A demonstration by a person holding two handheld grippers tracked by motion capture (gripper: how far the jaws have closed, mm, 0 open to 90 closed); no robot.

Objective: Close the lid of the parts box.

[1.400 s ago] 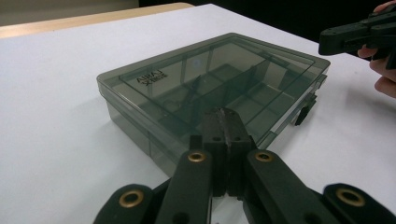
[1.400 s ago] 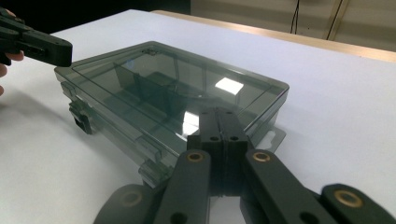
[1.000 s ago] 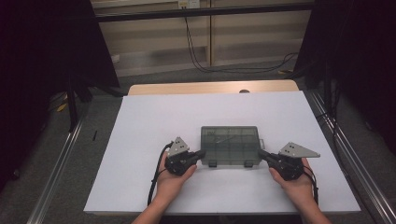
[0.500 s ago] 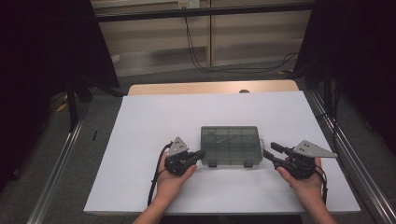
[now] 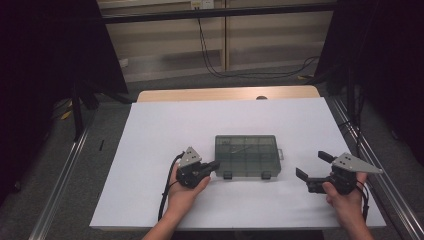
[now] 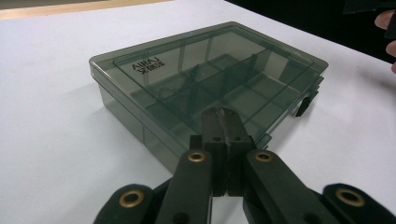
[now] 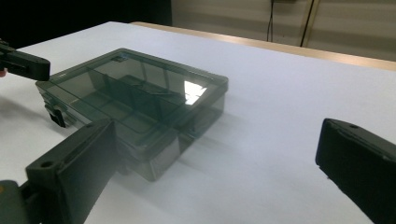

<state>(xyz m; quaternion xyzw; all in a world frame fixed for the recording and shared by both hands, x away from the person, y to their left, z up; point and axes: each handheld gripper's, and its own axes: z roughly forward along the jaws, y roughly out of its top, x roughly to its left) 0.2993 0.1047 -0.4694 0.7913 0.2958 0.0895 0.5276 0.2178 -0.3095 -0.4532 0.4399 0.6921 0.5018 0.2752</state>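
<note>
Smoky compartment box (image 5: 246, 156) sitting closed on the white table (image 5: 150, 150).
Left gripper (image 5: 214, 166), jaws pressed together, is touching the box's near left corner; right gripper (image 5: 312, 168), jaws just opening wide, is hovering well apart, holding nothing.

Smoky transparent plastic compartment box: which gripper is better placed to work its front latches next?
Left, probably. The left gripper, shut, sits at the smoky transparent plastic compartment box; the right gripper, jaws just opened and empty, stands apart from it.
</note>
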